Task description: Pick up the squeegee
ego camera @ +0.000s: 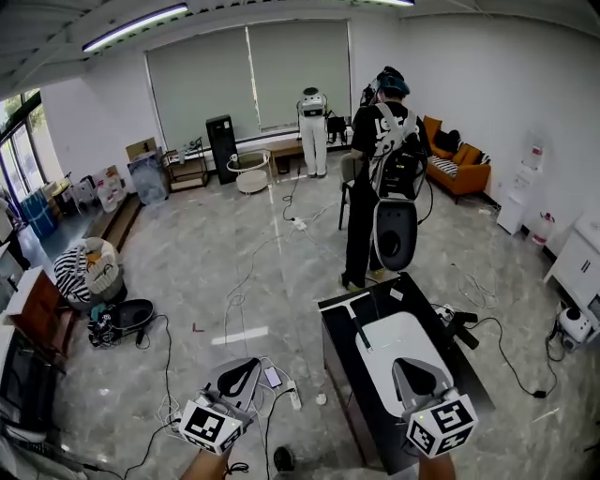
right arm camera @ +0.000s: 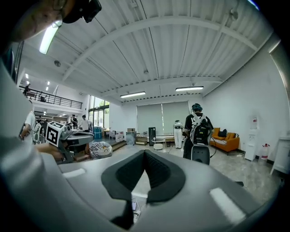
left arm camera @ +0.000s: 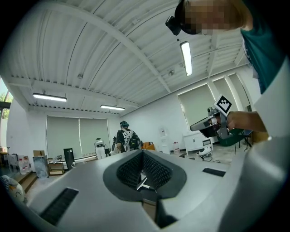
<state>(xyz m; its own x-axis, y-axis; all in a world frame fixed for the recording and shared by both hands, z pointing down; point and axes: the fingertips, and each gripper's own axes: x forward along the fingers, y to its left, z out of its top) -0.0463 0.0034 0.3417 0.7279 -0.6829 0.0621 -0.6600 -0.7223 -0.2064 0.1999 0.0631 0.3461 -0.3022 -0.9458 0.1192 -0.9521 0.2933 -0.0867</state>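
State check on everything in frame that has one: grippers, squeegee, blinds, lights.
left gripper: shut, empty.
right gripper: shut, empty.
squeegee: lying flat on the table, no gripper on it.
blinds: drawn down.
ceiling light: on.

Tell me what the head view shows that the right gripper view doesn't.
Only the head view: the squeegee lying on the dark table. Only the right gripper view: the ceiling beams and a balcony railing at far left. Both: the person with a backpack, the orange sofa, the white robot and the left tool.
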